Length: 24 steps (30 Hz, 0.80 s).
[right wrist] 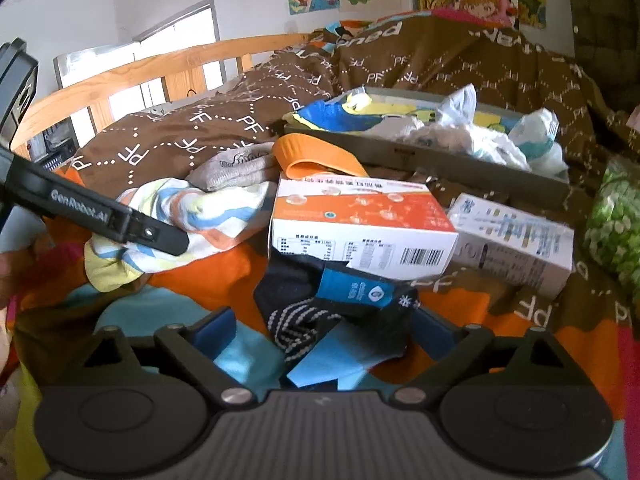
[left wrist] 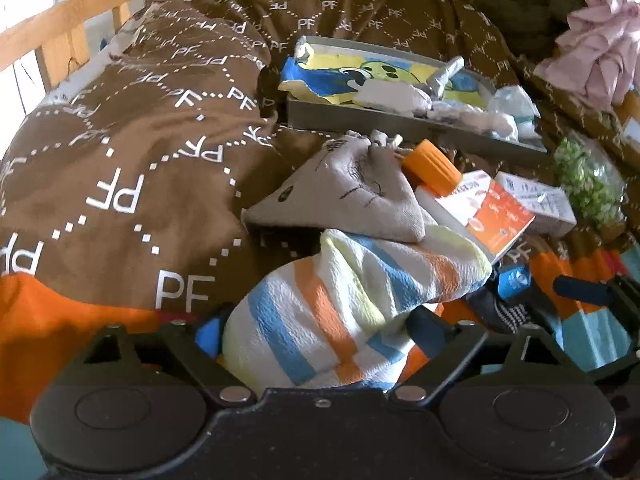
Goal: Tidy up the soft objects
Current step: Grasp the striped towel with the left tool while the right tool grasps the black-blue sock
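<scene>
Left view: we see the left tool (left wrist: 316,336) apart around the striped crinkled cloth (left wrist: 340,300). Right view alone shows the right tool (right wrist: 324,332) apart over the dark knitted socks (right wrist: 316,312).

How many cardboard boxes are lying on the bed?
2. The orange-and-white box lies in the middle, resting partly on the dark socks. The pale blue-and-white box lies just right of it. More could be hidden under the clutter.

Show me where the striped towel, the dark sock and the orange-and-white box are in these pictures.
striped towel (left wrist: 320,320): left wrist view, on its middle fold.
dark sock (right wrist: 304,316): right wrist view, on its striped part.
orange-and-white box (right wrist: 360,216): right wrist view, on its orange top face.
</scene>
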Each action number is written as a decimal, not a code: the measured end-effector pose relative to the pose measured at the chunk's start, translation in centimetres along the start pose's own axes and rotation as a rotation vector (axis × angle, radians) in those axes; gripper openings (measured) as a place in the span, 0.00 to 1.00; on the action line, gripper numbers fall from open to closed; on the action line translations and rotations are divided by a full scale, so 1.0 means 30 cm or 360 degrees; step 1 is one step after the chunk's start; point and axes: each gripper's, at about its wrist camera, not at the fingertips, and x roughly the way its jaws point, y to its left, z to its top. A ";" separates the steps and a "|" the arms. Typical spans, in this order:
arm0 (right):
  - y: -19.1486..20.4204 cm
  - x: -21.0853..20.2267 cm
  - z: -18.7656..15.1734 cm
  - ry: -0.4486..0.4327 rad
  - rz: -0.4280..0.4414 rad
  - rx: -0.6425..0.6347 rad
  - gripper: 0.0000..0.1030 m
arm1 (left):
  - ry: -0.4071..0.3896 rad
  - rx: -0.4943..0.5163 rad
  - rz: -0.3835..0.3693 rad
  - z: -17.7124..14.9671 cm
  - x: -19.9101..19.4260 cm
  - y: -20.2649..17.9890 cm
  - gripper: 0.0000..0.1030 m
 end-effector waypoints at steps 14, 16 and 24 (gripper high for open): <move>-0.063 0.023 0.003 0.0109 0.0090 0.0299 0.79 | -0.0026 -0.0035 -0.0084 -0.014 -0.021 -0.053 0.40; -0.063 0.024 0.004 0.0114 0.0093 0.0305 0.75 | -0.0049 -0.0007 -0.0088 -0.014 -0.030 -0.075 0.36; -0.053 0.019 0.006 0.0123 0.0105 0.0334 0.53 | -0.0064 0.0036 -0.0149 -0.027 -0.055 -0.133 0.25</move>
